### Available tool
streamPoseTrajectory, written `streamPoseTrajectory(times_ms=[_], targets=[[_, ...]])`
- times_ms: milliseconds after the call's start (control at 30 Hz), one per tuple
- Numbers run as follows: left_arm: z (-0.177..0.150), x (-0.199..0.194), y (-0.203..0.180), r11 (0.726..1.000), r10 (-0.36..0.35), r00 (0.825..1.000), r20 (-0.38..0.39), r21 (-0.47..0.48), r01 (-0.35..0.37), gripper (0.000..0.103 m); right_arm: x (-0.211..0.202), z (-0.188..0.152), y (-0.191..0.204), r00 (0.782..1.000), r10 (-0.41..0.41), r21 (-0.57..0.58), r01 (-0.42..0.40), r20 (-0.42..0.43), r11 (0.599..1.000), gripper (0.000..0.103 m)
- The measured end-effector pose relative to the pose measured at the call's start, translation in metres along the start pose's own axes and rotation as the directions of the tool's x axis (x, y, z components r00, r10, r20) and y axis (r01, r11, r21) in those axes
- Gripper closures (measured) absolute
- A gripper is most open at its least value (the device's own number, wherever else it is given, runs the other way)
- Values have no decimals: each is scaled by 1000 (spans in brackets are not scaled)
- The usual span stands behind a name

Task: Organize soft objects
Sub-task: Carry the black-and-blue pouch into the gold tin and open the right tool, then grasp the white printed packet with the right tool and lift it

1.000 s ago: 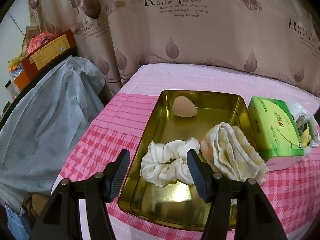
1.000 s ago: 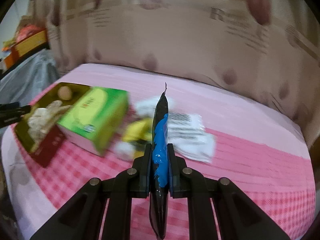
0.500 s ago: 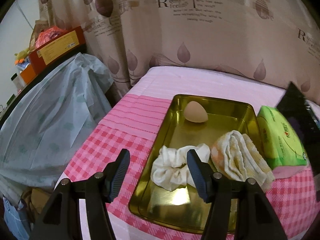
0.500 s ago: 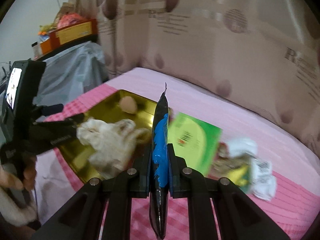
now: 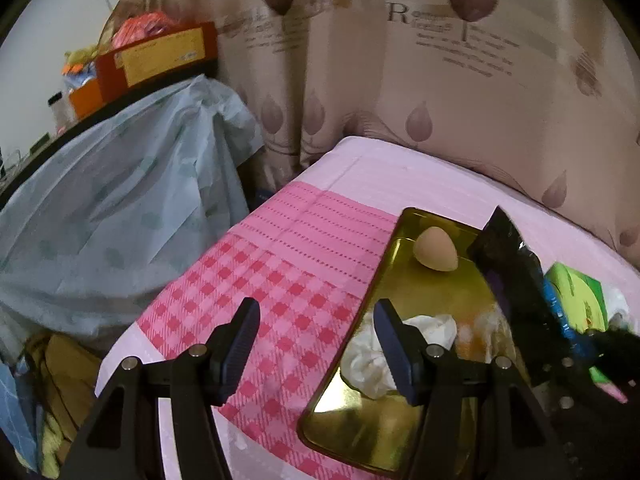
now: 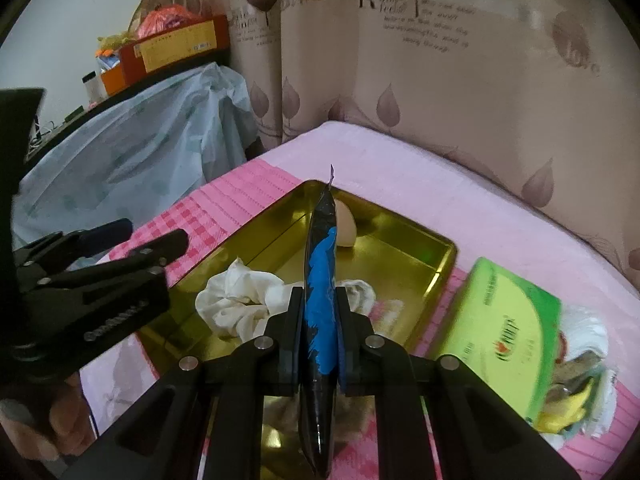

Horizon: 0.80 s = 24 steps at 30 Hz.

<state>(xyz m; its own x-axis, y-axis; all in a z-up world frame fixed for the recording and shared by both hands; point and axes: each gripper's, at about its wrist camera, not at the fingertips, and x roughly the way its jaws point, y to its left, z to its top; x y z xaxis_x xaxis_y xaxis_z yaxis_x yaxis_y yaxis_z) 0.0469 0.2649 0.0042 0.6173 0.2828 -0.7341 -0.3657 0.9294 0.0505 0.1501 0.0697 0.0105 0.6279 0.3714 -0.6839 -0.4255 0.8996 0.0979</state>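
Note:
A gold metal tray [image 6: 404, 256] [image 5: 360, 420] sits on the pink checked cloth. In it lie a white scrunchie [image 6: 236, 304] [image 5: 376, 356], a beige egg-shaped sponge [image 5: 435, 249] [image 6: 345, 229] and a folded towel, mostly hidden. My right gripper [image 6: 320, 300] is shut on a flat black and blue packet [image 6: 322, 280] held edge-on above the tray; the packet also shows in the left wrist view [image 5: 524, 292]. My left gripper [image 5: 316, 344] is open and empty, at the tray's left edge.
A green tissue pack [image 6: 508, 332] lies right of the tray, with crumpled wrappers [image 6: 576, 400] beyond it. A grey plastic-covered heap [image 5: 108, 208] and a shelf with boxes [image 5: 156, 56] stand left. A curtain [image 6: 440, 60] hangs behind.
My right gripper has swung left with the packet, from over the tissue pack to over the tray. My left gripper has shifted left, off the scrunchie to the tray's left edge.

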Motion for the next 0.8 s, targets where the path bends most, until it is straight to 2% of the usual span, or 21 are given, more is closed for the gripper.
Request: streamPoseTrajectory(times_ms=[300, 333, 400, 433, 467, 667, 733, 800], targets=[[-1, 3, -2, 1000, -10, 1000, -14, 10, 10, 42, 31, -5, 7, 999, 4, 16, -3, -52, 1000, 87], [-1, 4, -3, 1000, -13, 1000, -20, 13, 14, 42, 31, -6, 7, 999, 5, 15, -4, -53, 1000, 85], [-1, 5, -3, 1000, -18, 1000, -22, 14, 18, 42, 27, -7, 4, 999, 4, 22, -3, -42, 1000, 74], [-1, 5, -3, 1000, -18, 1000, -20, 13, 18, 42, 23, -8, 2, 999, 5, 29, -4, -34, 1000, 66], [0, 5, -2, 1000, -18, 1000, -16, 13, 18, 42, 18, -9, 0, 1000, 6, 38, -5, -24, 999, 64], [-2, 6, -6, 999, -18, 1000, -24, 30, 19, 42, -23, -19, -18, 1000, 9, 64, -11, 29, 998, 62], [-2, 4, -7, 999, -18, 1000, -19, 34, 19, 42, -39, -25, -27, 999, -14, 66, 11, 51, 998, 58], [-3, 4, -8, 999, -15, 1000, -17, 39, 16, 42, -58, -33, -41, 994, -75, 57, 70, 74, 996, 57]])
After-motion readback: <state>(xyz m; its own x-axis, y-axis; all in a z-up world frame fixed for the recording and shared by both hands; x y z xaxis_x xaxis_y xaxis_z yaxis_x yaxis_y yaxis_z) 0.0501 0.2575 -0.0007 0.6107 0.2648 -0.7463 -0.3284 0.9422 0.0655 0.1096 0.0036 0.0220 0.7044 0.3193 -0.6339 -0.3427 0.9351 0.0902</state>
